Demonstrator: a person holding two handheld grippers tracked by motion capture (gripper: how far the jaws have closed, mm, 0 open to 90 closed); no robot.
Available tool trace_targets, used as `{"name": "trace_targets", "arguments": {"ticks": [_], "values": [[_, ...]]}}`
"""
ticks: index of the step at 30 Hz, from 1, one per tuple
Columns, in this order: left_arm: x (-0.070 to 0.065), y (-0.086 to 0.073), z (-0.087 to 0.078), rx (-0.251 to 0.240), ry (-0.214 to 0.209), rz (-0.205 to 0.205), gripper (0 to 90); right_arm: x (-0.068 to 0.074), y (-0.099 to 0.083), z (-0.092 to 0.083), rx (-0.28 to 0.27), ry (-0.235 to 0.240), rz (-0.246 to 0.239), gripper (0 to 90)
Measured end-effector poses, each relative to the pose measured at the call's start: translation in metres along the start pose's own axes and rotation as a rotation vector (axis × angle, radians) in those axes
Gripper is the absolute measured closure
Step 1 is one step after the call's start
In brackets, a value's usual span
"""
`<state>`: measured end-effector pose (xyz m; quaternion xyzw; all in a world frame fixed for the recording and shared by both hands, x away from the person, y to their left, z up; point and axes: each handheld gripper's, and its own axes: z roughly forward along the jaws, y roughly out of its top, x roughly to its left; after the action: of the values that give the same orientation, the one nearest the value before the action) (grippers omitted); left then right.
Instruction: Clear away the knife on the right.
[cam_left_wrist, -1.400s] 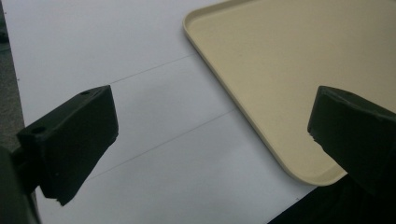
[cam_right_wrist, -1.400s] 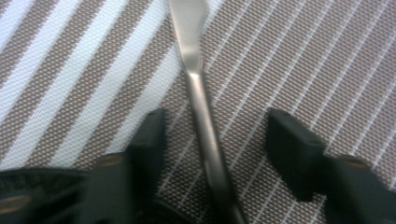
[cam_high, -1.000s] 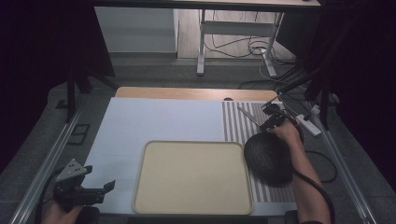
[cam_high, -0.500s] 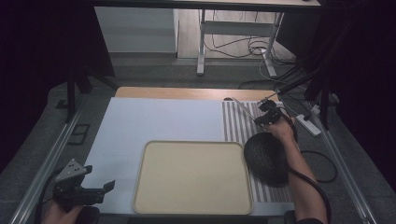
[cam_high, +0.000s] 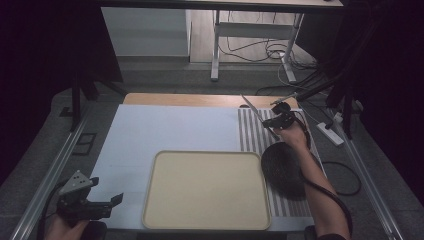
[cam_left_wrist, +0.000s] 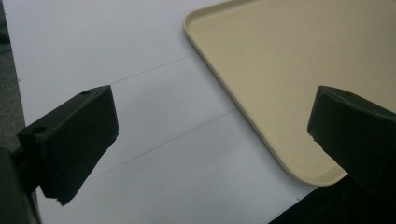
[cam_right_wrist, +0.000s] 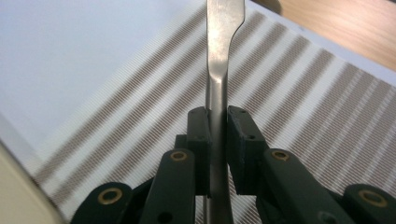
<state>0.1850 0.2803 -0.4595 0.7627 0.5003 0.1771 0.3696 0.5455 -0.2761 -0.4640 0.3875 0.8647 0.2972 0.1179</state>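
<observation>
Now knife (cam_right_wrist: 219, 70) btwn R gripper (cam_right_wrist: 217, 140) jaws

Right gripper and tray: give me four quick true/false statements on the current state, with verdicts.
1. The right gripper is shut on a metal utensil. True.
2. The left gripper is clamped on the tray. False: its jaws stand wide apart, holding nothing.
3. The tray has food on it. False: it is bare.
4. The dark round object lies on the striped mat, right of the tray. True.
</observation>
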Motion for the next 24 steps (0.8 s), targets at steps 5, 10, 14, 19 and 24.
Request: {"name": "trace_targets", "arguments": {"ticks": [5,10,14,19,24], "values": [[0.0,0.0,0.0,-0.001,-0.001,0.0,1.7,0.018,0.011,-0.003,-0.003,0.049,-0.025,80.5],[0.0,0.0,0.0,-0.001,0.0,0.002,1.7,0.048,0.013,-0.008,0.0,0.098,-0.062,80.5],[0.0,0.0,0.0,-0.001,0.0,0.003,1.7,0.063,0.01,-0.009,0.019,0.115,-0.074,80.5],[0.0,0.0,0.0,0.0,0.0,0.004,1.7,0.087,0.003,-0.012,0.048,0.14,-0.104,80.4],[0.0,0.0,0.0,-0.005,-0.001,0.002,1.7,0.112,-0.002,-0.018,0.068,0.159,-0.11,80.4]]}}
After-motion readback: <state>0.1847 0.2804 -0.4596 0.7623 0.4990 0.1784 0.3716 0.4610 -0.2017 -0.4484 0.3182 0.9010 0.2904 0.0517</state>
